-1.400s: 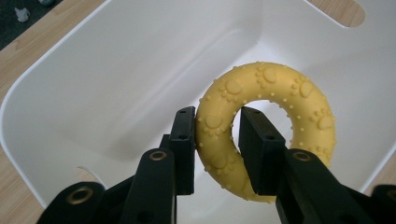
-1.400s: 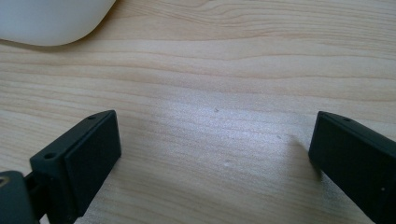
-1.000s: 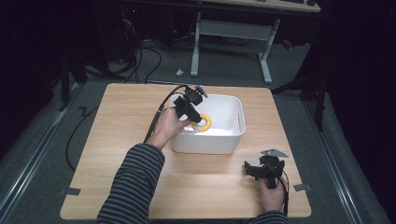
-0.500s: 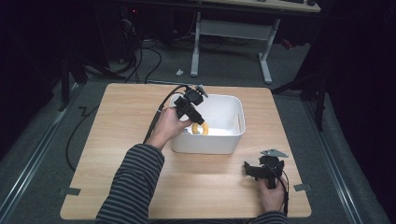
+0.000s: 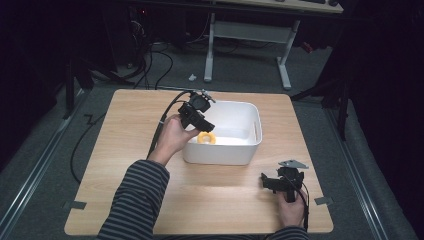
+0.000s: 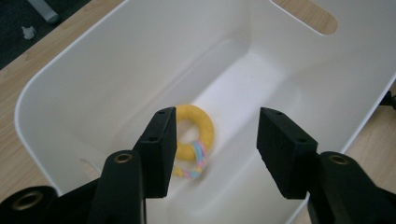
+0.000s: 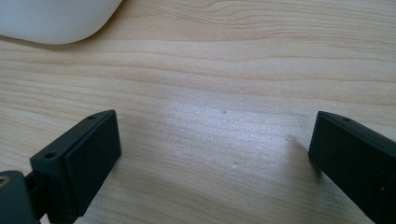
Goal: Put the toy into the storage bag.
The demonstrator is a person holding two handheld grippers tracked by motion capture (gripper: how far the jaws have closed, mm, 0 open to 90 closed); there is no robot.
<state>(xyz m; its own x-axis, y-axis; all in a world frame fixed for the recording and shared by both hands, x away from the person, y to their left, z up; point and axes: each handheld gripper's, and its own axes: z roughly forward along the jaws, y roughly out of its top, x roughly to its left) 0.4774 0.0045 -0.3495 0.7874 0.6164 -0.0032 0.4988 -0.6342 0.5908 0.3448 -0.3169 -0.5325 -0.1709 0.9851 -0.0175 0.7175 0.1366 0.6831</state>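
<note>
Two grippers work a wooden table [image 5: 120, 165]. Nearest, the right gripper [image 5: 270, 181] rests low by the near edge, jaws spread wide over bare wood. Farther off, the left gripper [image 5: 206, 125] hangs over a white plastic bin [image 5: 220, 152], jaws parted and empty. One yellow ring toy [image 6: 198, 133] lies on the bin's floor; the left gripper view reveals its pastel rope loop [image 6: 198, 156] and the bin's handle slot [image 6: 303, 14].

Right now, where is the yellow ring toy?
The yellow ring toy lies on the bottom of the white tub, near its left end in the high view, just below the open left gripper.
</note>
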